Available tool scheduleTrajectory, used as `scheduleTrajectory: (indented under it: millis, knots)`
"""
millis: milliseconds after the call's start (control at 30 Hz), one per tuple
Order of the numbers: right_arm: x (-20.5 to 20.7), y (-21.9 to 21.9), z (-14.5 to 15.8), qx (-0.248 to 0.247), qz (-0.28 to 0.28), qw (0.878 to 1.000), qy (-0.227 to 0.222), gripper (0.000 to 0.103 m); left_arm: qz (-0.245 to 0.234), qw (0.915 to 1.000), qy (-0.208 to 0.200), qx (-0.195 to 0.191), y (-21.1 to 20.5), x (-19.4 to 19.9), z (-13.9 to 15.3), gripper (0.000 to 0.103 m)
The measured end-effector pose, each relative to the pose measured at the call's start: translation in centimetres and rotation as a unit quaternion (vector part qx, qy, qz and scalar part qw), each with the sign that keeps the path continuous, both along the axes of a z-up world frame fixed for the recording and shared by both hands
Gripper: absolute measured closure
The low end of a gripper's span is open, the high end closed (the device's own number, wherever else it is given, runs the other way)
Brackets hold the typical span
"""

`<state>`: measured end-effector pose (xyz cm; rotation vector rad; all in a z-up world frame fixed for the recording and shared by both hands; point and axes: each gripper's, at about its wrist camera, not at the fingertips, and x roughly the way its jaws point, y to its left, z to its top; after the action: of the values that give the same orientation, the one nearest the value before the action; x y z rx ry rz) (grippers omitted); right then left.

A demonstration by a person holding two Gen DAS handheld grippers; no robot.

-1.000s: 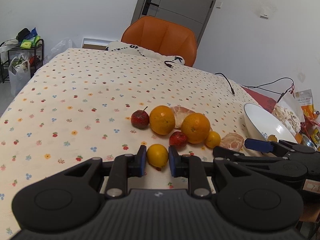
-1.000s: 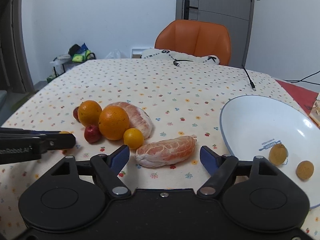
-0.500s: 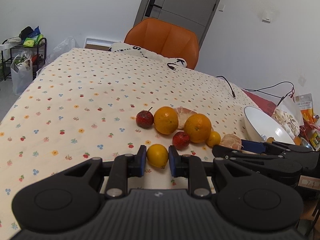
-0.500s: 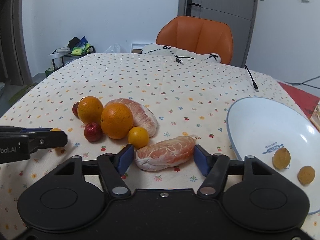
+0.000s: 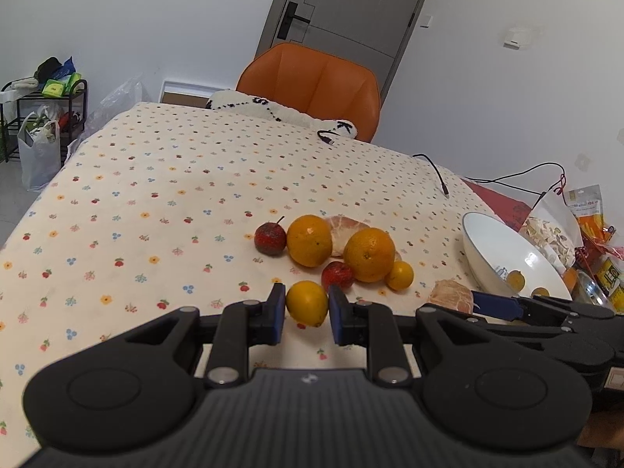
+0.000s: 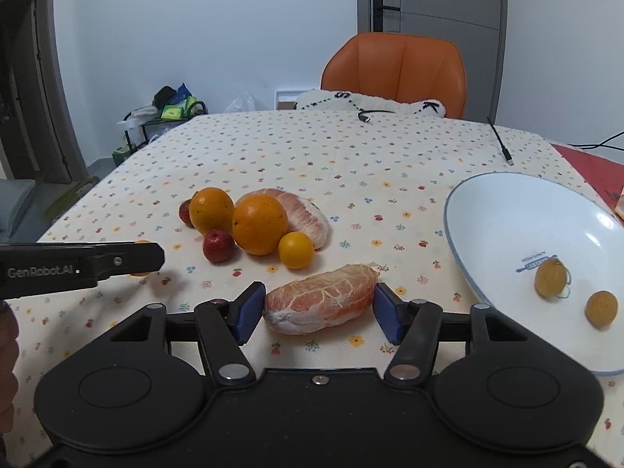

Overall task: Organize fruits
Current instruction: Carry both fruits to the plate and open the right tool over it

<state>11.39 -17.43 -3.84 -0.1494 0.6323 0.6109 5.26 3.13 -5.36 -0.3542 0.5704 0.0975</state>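
While both grippers sit low over the tabletop point(image 6: 351, 148) with its dotted floral cloth, the left gripper point(image 5: 306, 314) is clamped on a small mandarin point(image 5: 307, 303), both blue pads pressing its sides. Right gripper point(image 6: 319, 310) has just been closing; its pads now touch both ends of a peeled pomelo segment point(image 6: 321, 298) lying crosswise between them on the cloth.

Fruit cluster behind, right wrist view: two oranges point(image 6: 259, 224) side by side and touching, bigger peeled pomelo piece point(image 6: 302, 210) behind them, small red fruit point(image 6: 217, 245) in front between the oranges, another red fruit point(image 6: 185, 212) partly hidden at far left, second small mandarin point(image 6: 296, 249) just right of the nearer orange.

White bowl point(image 6: 507, 214) with a blue rim stands to the right, apart from the cluster; two small round yellowish fruits point(image 6: 550, 279) inside, type unclear.

Orange chair point(image 6: 397, 70) at the far end, black cable point(image 6: 501, 144) on the cloth, snack bags point(image 5: 585, 214) beyond the bowl in the left wrist view.
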Motion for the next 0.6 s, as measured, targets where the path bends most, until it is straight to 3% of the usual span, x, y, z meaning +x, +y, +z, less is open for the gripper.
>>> scheduleTrajectory:
  millis: [333, 600]
  knots:
    - [-0.6, -2.0, 2.5, 0.045, -0.006, 0.999, -0.013, 0.045, -0.02, 0.9995, -0.023, 0.003, -1.7, 0.8, 1.7, 0.081]
    - [-0.5, -4.1, 4.1, 0.055, -0.035, 0.997, -0.037, 0.045, -0.052, 0.9979, -0.037, 0.008, -4.1, 2.1, 2.6, 0.081]
